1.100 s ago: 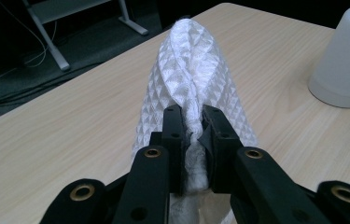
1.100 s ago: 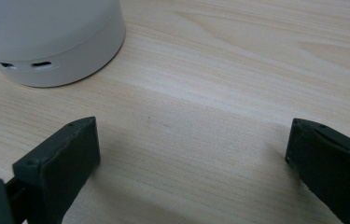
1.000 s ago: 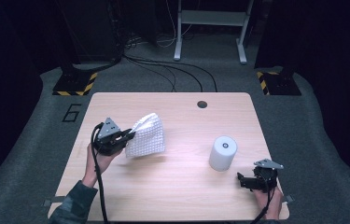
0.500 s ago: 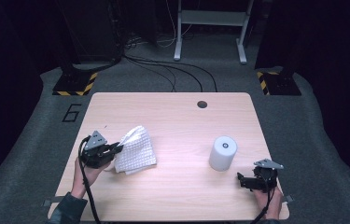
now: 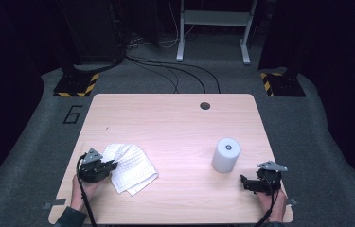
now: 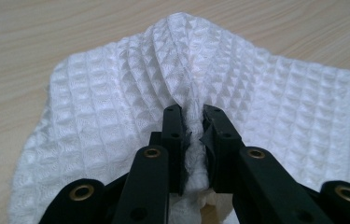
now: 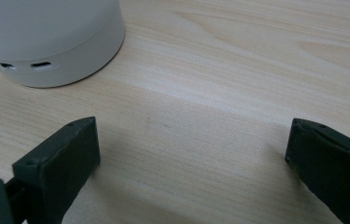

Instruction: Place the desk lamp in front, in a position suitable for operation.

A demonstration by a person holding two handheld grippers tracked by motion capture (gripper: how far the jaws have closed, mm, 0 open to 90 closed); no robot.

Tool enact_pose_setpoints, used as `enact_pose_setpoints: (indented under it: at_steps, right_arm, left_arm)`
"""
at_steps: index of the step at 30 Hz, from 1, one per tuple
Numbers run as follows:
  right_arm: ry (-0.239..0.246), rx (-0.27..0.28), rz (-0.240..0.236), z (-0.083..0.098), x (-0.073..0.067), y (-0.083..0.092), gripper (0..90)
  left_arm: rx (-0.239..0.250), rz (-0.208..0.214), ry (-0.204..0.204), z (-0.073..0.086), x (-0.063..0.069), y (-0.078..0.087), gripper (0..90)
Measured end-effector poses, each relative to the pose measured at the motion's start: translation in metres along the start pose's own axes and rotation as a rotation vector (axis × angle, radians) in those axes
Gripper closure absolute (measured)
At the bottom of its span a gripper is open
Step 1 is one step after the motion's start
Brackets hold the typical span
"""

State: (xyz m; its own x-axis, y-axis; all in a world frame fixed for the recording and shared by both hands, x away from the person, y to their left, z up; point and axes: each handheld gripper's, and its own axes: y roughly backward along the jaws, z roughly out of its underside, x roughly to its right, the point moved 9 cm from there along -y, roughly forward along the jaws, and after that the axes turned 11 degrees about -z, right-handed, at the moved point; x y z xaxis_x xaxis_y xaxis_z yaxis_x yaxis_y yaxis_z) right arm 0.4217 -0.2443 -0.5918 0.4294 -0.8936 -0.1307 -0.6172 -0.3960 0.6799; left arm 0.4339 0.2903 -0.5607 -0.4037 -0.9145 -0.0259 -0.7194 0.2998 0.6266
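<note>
on the table (image 5: pixel 175 118), left gripper (image 6: pixel 192 135) pinching white waffle cloth (image 6: pixel 116 84), bunched up

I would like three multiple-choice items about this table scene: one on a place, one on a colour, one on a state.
1. Where does the cloth lie on the table?
A. near-left part
B. far-right corner
C. centre

2. What colour is the cylinder?
A. red
B. white
C. black

3. How is the left claw?
A. open above the cloth
B. shut on a pinched fold of cloth
C. open, on bare wood

Key: 1 A, the high view shows it beside the left hand; 2 B, pale all over; 3 B, the jaws squeeze bunched fabric.
</note>
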Motion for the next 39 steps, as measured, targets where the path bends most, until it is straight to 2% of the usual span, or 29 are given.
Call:
enact_pose_setpoints:
  at_steps: [3, 6, 7, 11, 14, 16, 17, 18, 20, 21, 22, 23, 24, 25, 28, 29, 32, 39]
  right_arm:
    - [-0.006, 0.003, 0.000, 0.000, 0.000, 0.000, 2.3]
    - [-0.004, 0.002, -0.001, 0.000, 0.000, 0.000, 2.3]
    - [0.000, 0.000, 0.000, 0.000, 0.000, 0.000, 2.2]
    - [-0.001, 0.001, 0.000, 0.000, 0.000, 0.000, 2.2]
    - [0.001, 0.000, -0.002, 0.000, 0.000, 0.000, 2.2]
    - [0.000, 0.006, -0.004, -0.001, 0.000, 0.000, 2.2]
    - [0.000, 0.006, -0.004, -0.001, 0.000, 0.000, 2.2]
    - [0.000, 0.006, -0.006, 0.000, 0.000, 0.000, 2.2]
    - [0.001, 0.004, -0.007, 0.000, 0.000, 0.000, 2.1]
    - [0.001, 0.004, -0.007, 0.000, 0.000, 0.000, 2.1]
    - [-0.005, 0.004, -0.007, 0.000, 0.000, 0.000, 1.5]
    - [-0.005, 0.004, -0.007, 0.000, 0.000, 0.000, 1.5]
    - [-0.005, 0.002, -0.008, 0.000, 0.000, 0.000, 1.0]
    - [-0.005, 0.000, -0.007, 0.000, 0.000, 0.000, 0.0]
    - [-0.013, -0.011, -0.005, 0.000, -0.001, -0.001, 0.0]
    - [-0.011, -0.011, -0.009, -0.001, -0.001, -0.001, 0.0]
    - [-0.017, -0.015, -0.006, -0.001, -0.002, -0.001, 0.0]
    - [-0.014, 0.015, -0.044, -0.006, -0.012, 0.006, 0.0]
  left_arm:
    - [-0.018, -0.007, 0.010, 0.007, -0.004, -0.004, 79.2]
    - [-0.019, -0.014, 0.007, 0.010, -0.004, -0.007, 78.4]
    - [-0.030, -0.010, -0.005, 0.014, -0.005, -0.009, 78.2]
    - [-0.015, -0.018, 0.002, 0.015, -0.005, -0.011, 76.1]
    - [-0.018, -0.019, -0.006, 0.015, -0.005, -0.010, 69.1]
    - [-0.032, -0.025, -0.008, 0.016, -0.006, -0.008, 57.8]
    - [-0.032, -0.028, -0.011, 0.016, -0.007, -0.008, 57.8]
    - [-0.015, -0.034, -0.006, 0.015, -0.007, -0.008, 49.2]
    - [-0.031, -0.036, -0.008, 0.017, -0.008, -0.004, 36.9]
    - [-0.030, -0.043, -0.013, 0.017, -0.009, -0.004, 36.9]
    - [-0.029, -0.052, -0.014, 0.016, -0.010, 0.000, 26.0]
    - [-0.029, -0.052, -0.014, 0.016, -0.010, 0.000, 22.1]
    - [-0.023, -0.057, -0.013, 0.016, -0.010, 0.002, 22.1]
    - [-0.009, -0.064, -0.005, 0.015, -0.011, 0.003, 16.4]
    - [-0.003, -0.060, 0.003, 0.013, -0.011, 0.010, 11.0]
    - [-0.005, -0.059, -0.001, 0.012, -0.011, 0.015, 6.5]
    - [-0.002, -0.068, -0.017, 0.012, -0.012, 0.021, 2.8]
    - [0.001, -0.088, -0.013, 0.023, -0.014, 0.039, 0.0]
